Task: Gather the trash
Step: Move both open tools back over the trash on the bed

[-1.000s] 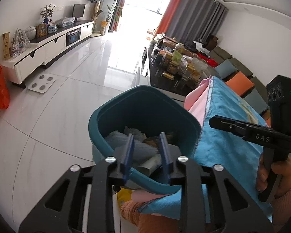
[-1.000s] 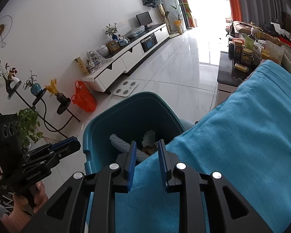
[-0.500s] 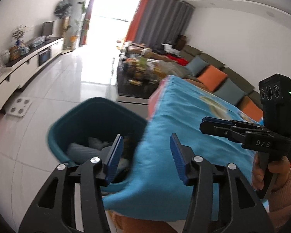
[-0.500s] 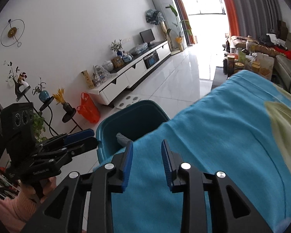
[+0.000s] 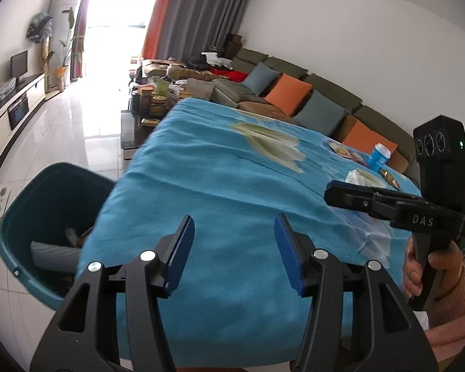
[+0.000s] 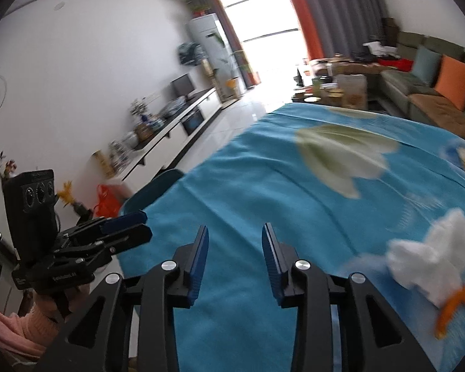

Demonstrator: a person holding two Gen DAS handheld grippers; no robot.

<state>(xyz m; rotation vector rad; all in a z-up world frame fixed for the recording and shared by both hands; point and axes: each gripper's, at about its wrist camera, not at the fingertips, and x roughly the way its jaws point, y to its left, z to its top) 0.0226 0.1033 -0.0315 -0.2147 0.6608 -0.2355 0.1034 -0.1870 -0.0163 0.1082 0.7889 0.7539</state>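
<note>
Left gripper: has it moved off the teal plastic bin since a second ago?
Yes. The left gripper, jaws just opened and empty, has swung right from over the teal plastic bin to above the blue tablecloth.

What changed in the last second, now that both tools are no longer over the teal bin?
Both views swung away from the teal bin onto the blue cloth. The left gripper and right gripper have just been opening, with nothing between their jaws. A white tissue wad and a blue can have come into sight. The bin keeps its place beside the cloth, still holding trash.
</note>
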